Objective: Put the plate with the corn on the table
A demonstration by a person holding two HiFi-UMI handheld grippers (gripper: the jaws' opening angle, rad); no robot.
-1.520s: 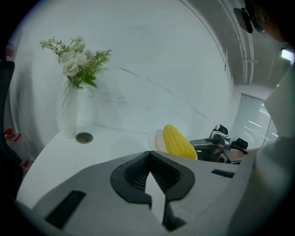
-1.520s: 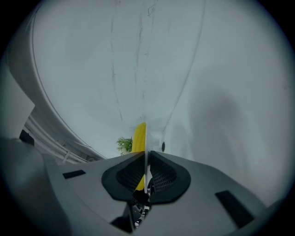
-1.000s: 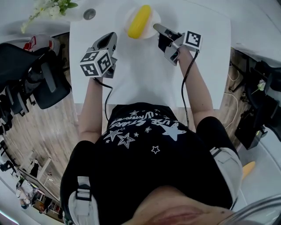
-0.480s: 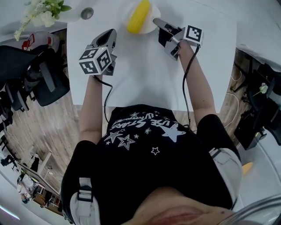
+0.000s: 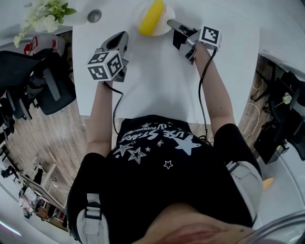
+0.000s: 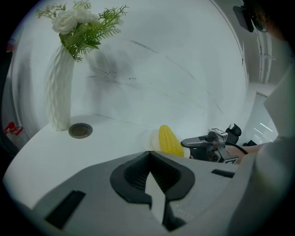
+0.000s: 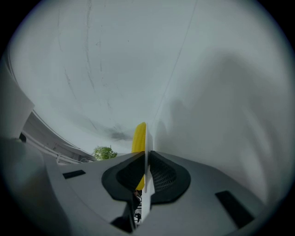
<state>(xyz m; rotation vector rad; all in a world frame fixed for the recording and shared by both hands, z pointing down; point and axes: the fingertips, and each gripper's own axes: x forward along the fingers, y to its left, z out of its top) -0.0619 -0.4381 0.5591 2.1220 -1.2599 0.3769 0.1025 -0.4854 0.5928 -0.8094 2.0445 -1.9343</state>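
A yellow corn cob [image 5: 151, 16] lies on a small white plate [image 5: 164, 28] at the far edge of the white table [image 5: 157, 81]. My right gripper [image 5: 170, 23] is shut on the plate's right rim. In the right gripper view the plate [image 7: 146, 138] shows edge-on as a thin white line between the jaws of the right gripper [image 7: 146, 154], with the corn [image 7: 139, 136] behind it. Whether the plate rests on the table or hangs just above it I cannot tell. My left gripper [image 5: 119, 42] hovers left of the plate, shut and empty. From the left gripper [image 6: 150, 154] I see the corn [image 6: 169, 140] and the right gripper [image 6: 203, 142].
A white vase with flowers [image 5: 47, 14] stands at the table's far left corner, also seen as the vase [image 6: 60, 101]. A round metal disc [image 5: 94, 15] lies beside it on the table. A black office chair [image 5: 43, 81] stands left of the table.
The right gripper has carried the plate with the corn a little farther toward the table's far edge. The left gripper has hardly moved.
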